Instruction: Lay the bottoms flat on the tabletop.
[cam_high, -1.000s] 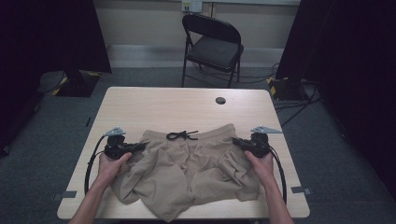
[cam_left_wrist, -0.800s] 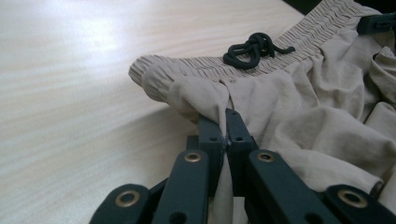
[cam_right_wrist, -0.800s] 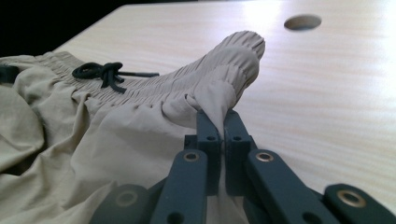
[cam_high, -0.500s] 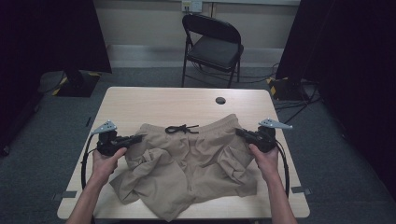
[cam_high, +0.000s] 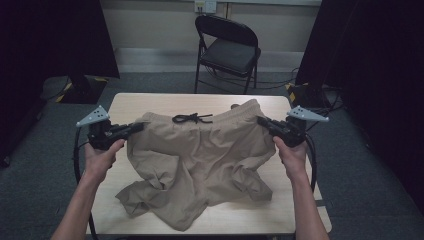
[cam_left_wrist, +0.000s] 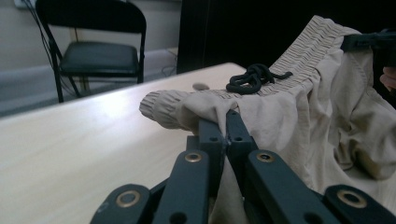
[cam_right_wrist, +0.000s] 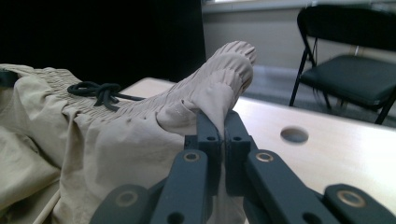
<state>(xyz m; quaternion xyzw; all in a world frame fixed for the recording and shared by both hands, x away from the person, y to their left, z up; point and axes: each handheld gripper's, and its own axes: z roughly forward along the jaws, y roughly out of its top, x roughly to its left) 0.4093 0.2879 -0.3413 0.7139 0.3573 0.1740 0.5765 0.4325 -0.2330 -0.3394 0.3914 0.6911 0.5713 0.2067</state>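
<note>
Above the table (cam_high: 150, 102), both jaws pinch the tan shorts' (cam_high: 200, 160) waistband—left gripper (cam_high: 136, 128), right gripper (cam_high: 261, 121).

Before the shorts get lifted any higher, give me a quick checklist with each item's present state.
1. Left gripper shut on the shorts at the waistband corner: ok.
2. Right gripper shut on the opposite waistband corner: ok.
3. Waistband stretched level between the two grippers: ok.
4. Drawstring lying on the waistband, away from both jaws: ok.
5. Legs hanging free of the table: not ok, they lie bunched on it.
6. Fabric layers caught in each grip: cannot tell.
</note>
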